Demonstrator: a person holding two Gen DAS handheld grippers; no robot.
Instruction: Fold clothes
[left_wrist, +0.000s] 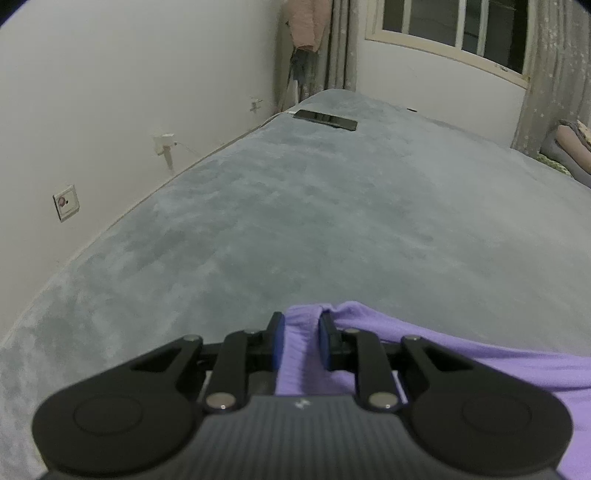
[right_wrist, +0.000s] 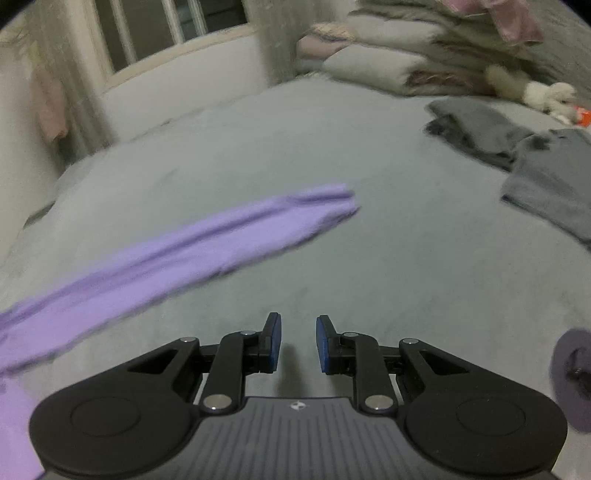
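Note:
A purple garment (left_wrist: 461, 369) lies on the grey bed cover (left_wrist: 295, 221). My left gripper (left_wrist: 301, 325) is shut on a bunched fold of the purple garment, which fills the gap between its blue pads. In the right wrist view the purple garment (right_wrist: 207, 243) stretches as a long blurred band from the lower left toward the middle of the bed. My right gripper (right_wrist: 298, 332) is open and empty, just above the bed cover (right_wrist: 332, 166), to the right of the garment.
A black phone (left_wrist: 327, 119) lies at the bed's far end near the wall. Two folded grey garments (right_wrist: 476, 129) (right_wrist: 557, 177) lie at the right. Pillows and bedding (right_wrist: 399, 59) are piled at the far right. A wall runs along the left edge.

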